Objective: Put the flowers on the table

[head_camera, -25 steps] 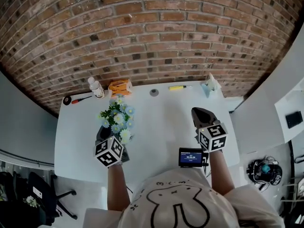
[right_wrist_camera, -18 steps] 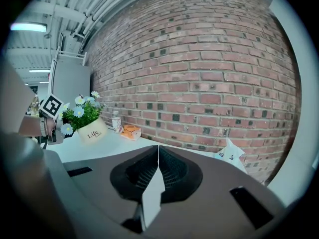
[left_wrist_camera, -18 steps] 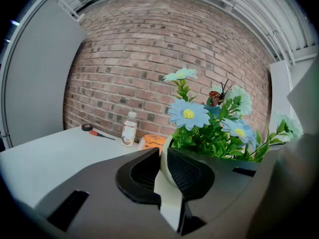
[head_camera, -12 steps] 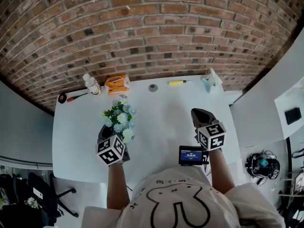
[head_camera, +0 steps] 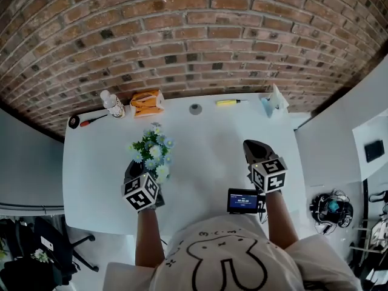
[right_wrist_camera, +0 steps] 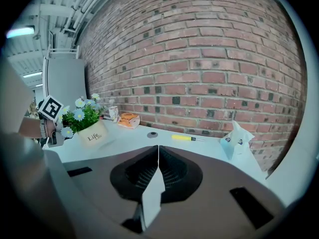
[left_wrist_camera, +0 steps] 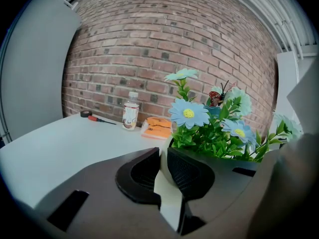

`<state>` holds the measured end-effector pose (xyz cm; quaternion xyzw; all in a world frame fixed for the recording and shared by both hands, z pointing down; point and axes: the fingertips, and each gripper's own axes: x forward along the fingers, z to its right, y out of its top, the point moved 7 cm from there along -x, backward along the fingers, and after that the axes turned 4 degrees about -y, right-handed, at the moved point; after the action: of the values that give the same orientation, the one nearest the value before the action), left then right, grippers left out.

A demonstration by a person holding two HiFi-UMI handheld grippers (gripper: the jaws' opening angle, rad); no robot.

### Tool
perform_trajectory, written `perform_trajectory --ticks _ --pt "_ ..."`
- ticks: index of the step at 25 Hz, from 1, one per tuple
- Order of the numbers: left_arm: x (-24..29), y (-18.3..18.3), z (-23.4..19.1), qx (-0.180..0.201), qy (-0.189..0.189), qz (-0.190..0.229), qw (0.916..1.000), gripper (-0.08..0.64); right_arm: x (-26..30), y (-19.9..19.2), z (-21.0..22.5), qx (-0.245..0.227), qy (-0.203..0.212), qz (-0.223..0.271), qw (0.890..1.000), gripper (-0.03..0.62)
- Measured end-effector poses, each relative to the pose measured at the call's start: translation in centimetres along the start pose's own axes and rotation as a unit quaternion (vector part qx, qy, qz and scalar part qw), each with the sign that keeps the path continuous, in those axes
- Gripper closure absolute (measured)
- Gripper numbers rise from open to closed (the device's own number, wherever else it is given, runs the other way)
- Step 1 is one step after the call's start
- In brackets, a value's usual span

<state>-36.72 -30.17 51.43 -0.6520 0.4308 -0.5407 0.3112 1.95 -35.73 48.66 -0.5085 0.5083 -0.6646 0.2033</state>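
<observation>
A bunch of blue and white artificial flowers (head_camera: 151,152) in a cream pot printed "Life" (right_wrist_camera: 93,133) is at the table's left. My left gripper (head_camera: 134,170) is shut on the pot's rim (left_wrist_camera: 164,169), and the blooms (left_wrist_camera: 214,123) rise just beyond the jaws. In the right gripper view the pot leans, and whether its base touches the white table (head_camera: 200,156) I cannot tell. My right gripper (head_camera: 254,147) hovers over the table's right part with its jaws shut on nothing (right_wrist_camera: 157,156).
Along the brick wall lie a tape roll (head_camera: 73,122), a red screwdriver (head_camera: 94,120), a small bottle (head_camera: 111,103), an orange packet (head_camera: 147,102), a grey disc (head_camera: 195,109), a yellow screwdriver (head_camera: 227,102) and a white paper bag (head_camera: 274,102). A black screen device (head_camera: 242,200) sits at the near edge.
The head view has drifted, so the table sits a little higher in the frame. Both grippers and the flowers keep nearly the same places.
</observation>
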Motion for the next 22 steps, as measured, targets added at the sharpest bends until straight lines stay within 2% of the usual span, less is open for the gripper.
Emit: perform_trajectory --ticks 17,22 --pt "3.5 -2.6 -0.4 -0.005 0.022 -0.055 0.9982 0.505 4.3 -3.0 1.6 0.031 0.012 -0.063 0.997 0.574" --pt "3.8 -2.8 -0.5 -0.007 0.025 -0.057 0.998 0.505 5.0 -3.3 1.6 0.032 0.018 -0.068 0.997 0.574"
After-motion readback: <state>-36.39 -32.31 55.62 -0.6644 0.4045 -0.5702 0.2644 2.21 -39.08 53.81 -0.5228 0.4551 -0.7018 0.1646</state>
